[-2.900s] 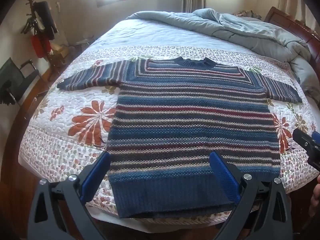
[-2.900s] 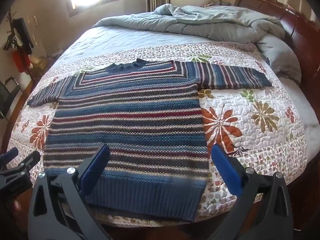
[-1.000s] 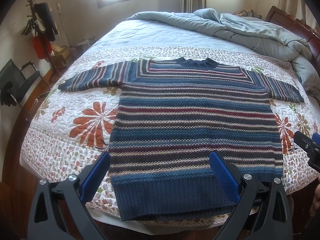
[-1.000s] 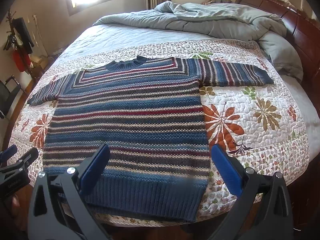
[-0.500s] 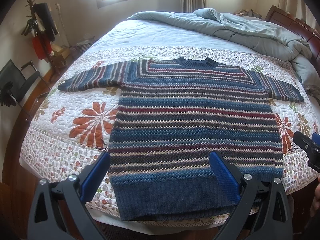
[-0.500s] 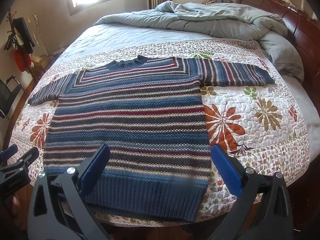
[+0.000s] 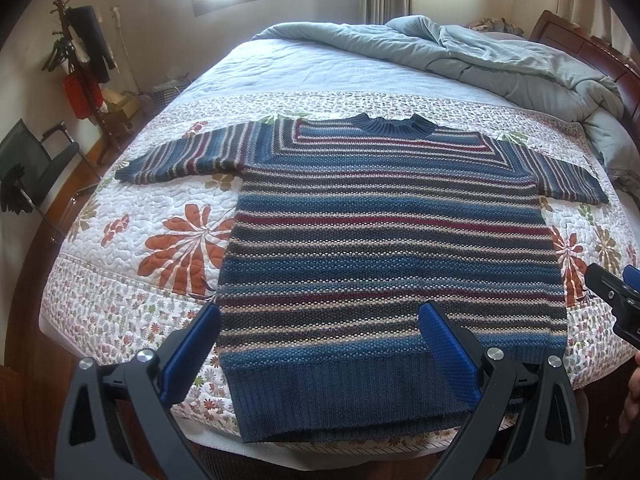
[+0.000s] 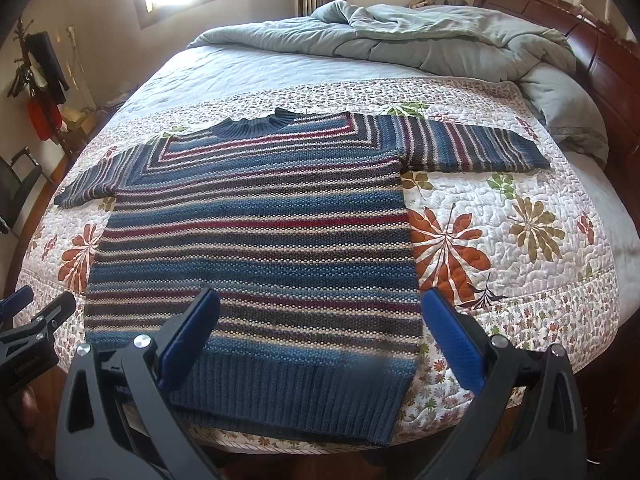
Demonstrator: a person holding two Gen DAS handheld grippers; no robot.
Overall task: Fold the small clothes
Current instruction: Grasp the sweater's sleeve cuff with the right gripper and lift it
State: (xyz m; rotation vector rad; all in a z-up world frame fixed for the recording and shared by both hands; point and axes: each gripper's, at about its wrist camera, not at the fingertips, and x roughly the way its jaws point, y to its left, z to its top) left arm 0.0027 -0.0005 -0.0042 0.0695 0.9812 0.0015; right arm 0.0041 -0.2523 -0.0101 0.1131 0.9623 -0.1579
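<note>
A striped knit sweater (image 7: pixel 388 240) (image 8: pixel 256 240) in blue, red and cream lies flat and face up on the bed, sleeves spread to both sides, ribbed hem toward me. My left gripper (image 7: pixel 320 348) hangs open above the hem's left half, nothing between its blue pads. Above the hem's right half my right gripper (image 8: pixel 320 344) is open too, holding nothing. Each gripper shows at the edge of the other's view: the right gripper (image 7: pixel 616 300), the left gripper (image 8: pixel 32 320).
The sweater rests on a floral quilt (image 7: pixel 132 264) (image 8: pixel 520 248) covering the bed's foot. A rumpled grey duvet (image 7: pixel 500 60) is piled at the head by a dark wooden headboard (image 8: pixel 592 36). A coat rack (image 7: pixel 80 64) and a black chair (image 7: pixel 36 164) stand left of the bed.
Both views have drifted only slightly; the sweater lies as before and both grippers stay open above the hem.
</note>
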